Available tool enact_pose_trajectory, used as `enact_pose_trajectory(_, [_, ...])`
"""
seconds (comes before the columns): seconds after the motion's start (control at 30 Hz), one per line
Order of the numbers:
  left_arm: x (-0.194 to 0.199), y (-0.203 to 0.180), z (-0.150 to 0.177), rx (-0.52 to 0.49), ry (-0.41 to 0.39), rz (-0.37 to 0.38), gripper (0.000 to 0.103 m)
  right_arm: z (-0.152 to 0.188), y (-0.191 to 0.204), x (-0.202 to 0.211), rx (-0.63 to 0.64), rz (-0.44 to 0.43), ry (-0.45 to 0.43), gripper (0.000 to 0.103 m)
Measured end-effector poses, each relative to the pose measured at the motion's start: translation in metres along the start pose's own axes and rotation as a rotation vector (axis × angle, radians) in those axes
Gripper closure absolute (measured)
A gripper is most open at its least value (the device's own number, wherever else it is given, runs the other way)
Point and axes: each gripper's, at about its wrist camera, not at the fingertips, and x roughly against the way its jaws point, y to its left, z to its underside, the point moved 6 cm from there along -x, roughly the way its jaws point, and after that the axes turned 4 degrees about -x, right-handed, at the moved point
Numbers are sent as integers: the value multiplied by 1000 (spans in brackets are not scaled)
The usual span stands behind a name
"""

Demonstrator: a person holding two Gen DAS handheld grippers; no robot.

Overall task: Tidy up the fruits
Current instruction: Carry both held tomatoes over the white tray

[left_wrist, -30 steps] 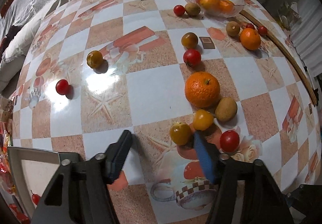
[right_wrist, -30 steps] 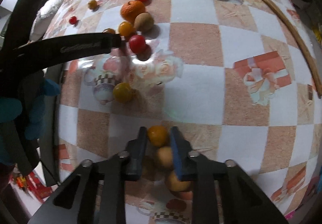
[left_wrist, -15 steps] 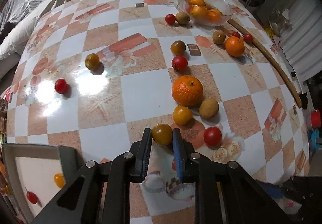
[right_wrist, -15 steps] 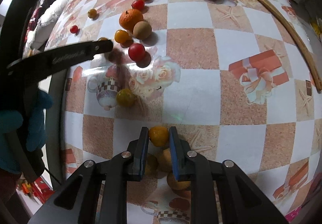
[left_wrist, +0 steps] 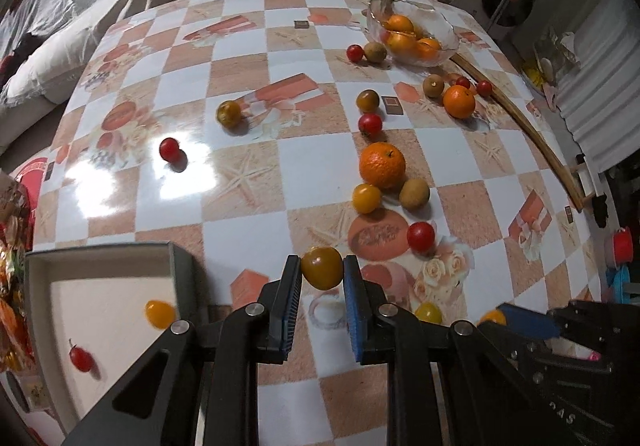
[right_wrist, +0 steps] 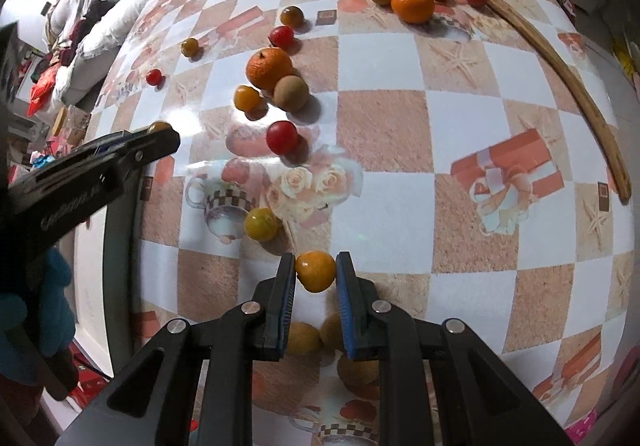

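Note:
My left gripper (left_wrist: 322,273) is shut on a yellow-brown tomato (left_wrist: 322,267) and holds it above the checked tablecloth, just right of a grey box (left_wrist: 100,258) that holds a yellow tomato (left_wrist: 159,314) and a red one (left_wrist: 81,359). My right gripper (right_wrist: 315,273) is shut on a small orange tomato (right_wrist: 315,271) over the near part of the table. In the right wrist view the left gripper (right_wrist: 160,135) comes in from the left with its tomato at the tips. Loose fruit lies ahead: an orange (left_wrist: 382,165), a kiwi (left_wrist: 415,194), a red tomato (left_wrist: 420,236).
A glass bowl (left_wrist: 442,30) with oranges stands at the far right, beside a long wooden stick (left_wrist: 532,133). More tomatoes, kiwis and an orange (left_wrist: 459,101) are scattered across the table. A yellow tomato (right_wrist: 261,224) lies near my right gripper. Bedding and clothes lie beyond the table.
The left gripper closed on the yellow-brown tomato and lifted it off the cloth, drawing back toward the grey box. The right gripper kept its hold on the orange tomato and stayed nearly in place.

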Motion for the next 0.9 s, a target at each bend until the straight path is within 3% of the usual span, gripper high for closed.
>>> enact_pose_trajectory(0.33, [21, 35, 17, 70, -10, -25, 80, -9, 36, 3, 71, -10, -10, 81])
enact_pose_trajectory(0.9, [58, 118, 58, 216, -42, -88, 80, -19, 145, -5, 256, -55, -3, 81])
